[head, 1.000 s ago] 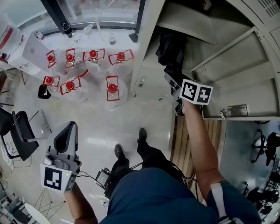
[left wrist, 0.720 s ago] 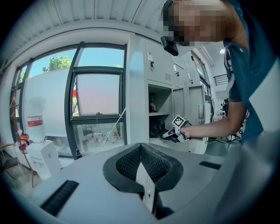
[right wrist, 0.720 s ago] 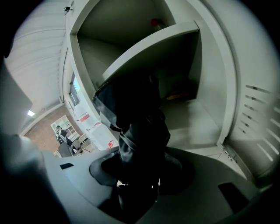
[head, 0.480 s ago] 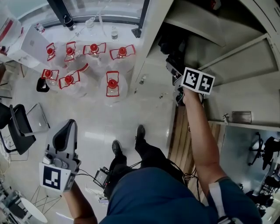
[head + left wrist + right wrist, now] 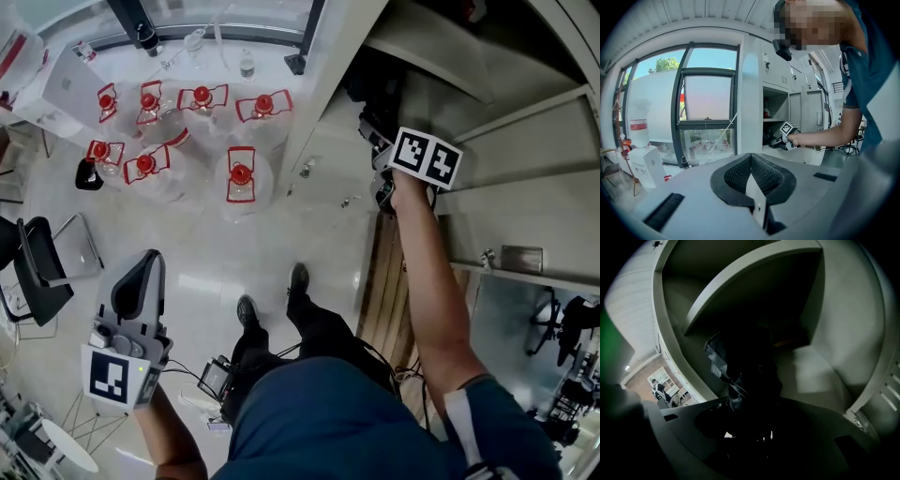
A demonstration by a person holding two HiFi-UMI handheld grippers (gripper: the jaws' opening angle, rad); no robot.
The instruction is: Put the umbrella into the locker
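Note:
The black folded umbrella lies in the open grey locker, in the compartment under a shelf. My right gripper reaches into that compartment with the umbrella between its jaws, and the jaws are opening. In the right gripper view the umbrella is a dark bundle that fills the gap of the right gripper, with the locker wall behind it. My left gripper hangs low at the left, shut and empty. In the left gripper view the left gripper has its pads together.
Several water jugs with red caps stand on the tiled floor by the window. A black chair is at the left. Wooden boards lie at the locker's foot, by the person's shoes.
My right gripper has moved deeper into the locker with the umbrella. My left gripper has sunk a little.

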